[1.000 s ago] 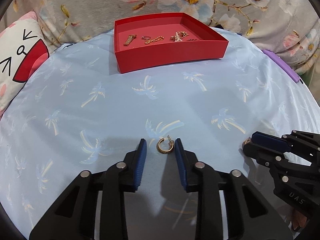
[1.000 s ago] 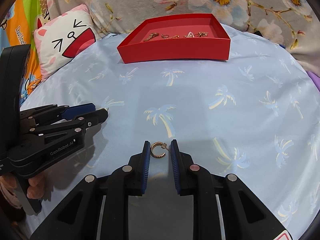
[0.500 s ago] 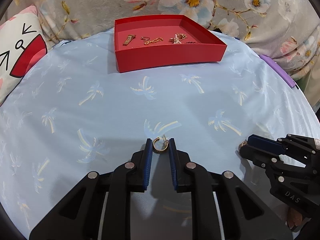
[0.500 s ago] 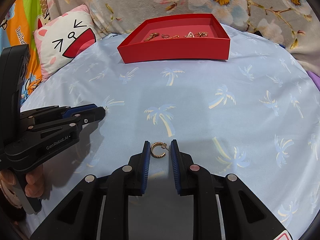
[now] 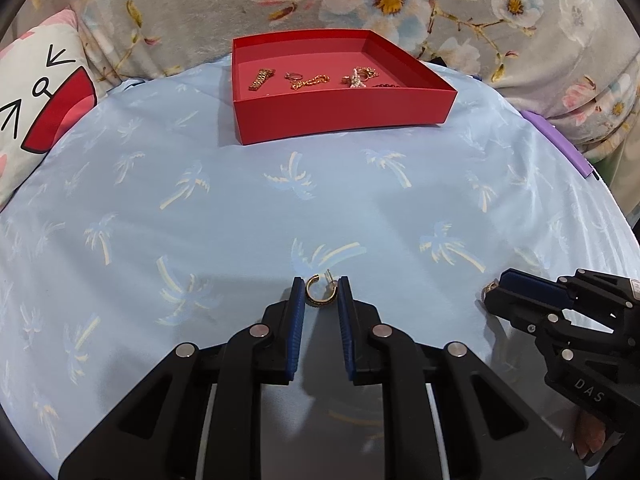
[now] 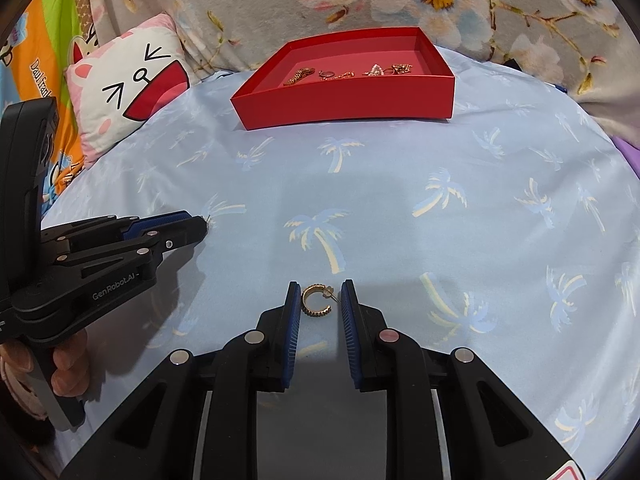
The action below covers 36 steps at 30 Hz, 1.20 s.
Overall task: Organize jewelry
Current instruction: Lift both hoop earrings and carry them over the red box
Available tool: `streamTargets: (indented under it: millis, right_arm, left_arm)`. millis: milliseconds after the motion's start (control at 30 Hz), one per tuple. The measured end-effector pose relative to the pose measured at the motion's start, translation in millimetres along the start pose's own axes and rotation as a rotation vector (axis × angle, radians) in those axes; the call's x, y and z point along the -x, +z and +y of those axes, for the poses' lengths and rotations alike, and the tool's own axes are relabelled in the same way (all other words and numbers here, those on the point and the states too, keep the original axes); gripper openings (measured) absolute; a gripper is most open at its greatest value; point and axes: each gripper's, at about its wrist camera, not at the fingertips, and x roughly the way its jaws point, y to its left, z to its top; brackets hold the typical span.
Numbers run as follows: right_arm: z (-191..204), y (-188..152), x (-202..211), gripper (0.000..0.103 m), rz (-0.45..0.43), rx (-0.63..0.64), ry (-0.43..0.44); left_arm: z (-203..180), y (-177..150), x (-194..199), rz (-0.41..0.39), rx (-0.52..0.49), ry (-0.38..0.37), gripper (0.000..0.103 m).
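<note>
**Eng:** Gold hoop earring sits between the blue pads of your left claw. The jaws have just been closing. The pads now touch it on both sides, the hoop on one and the post on the other, so it's clamped.

**Op:** And the right?

**Eng:** Same picture. Your right claw is clenched on the second hoop earring, with the open side of the hoop and its post facing the right pad. Both claws point down at the pale blue palm-print sheet on the bed, side by side but apart.

**Op:** Are they lifted or on the sheet?

**Eng:** Can't tell from either wrist view.

**Op:** Where's the box?

**Eng:** Red box is at the far edge of the sheet, well apart from both claws. Inside, along its back wall, you've got a row of gold pieces: a link strap, a chain and a small cluster at the right, too small to make out. The cat-face pillow is off to the left.
</note>
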Motion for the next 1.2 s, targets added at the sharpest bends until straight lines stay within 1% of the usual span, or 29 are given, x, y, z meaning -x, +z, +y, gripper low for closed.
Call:
streamTargets:
  millis: [467,567,667,733,900,1000,1200]
  right_arm:
    - [-2,0,0,0.019,-0.003,-0.010,-0.001]
    - [-5,0,2,0.019,-0.009,-0.024,0.000]
    - [-7,3,5,0.019,-0.022,-0.020,-0.020]
    - [-9,7,9,0.019,-0.031,-0.024,-0.021]
    - [-18,27,17,0.019,-0.050,-0.035,-0.011]
    - [-22,49,20,0.019,-0.066,-0.041,0.011]
    - [-27,100,19,0.019,-0.114,-0.036,0.021]
  left_arm:
    - [1,0,0,-0.003,0.006,0.006,0.016]
    - [2,0,1,-0.008,0.011,0.007,0.016]
    - [3,0,3,-0.014,0.015,0.008,0.016]
    - [1,2,3,-0.014,0.005,0.019,0.016]
    - [0,15,14,-0.048,-0.015,0.033,0.016]
    - [2,35,21,-0.088,-0.027,0.055,0.016]
    - [9,78,22,-0.137,-0.023,0.074,0.016]
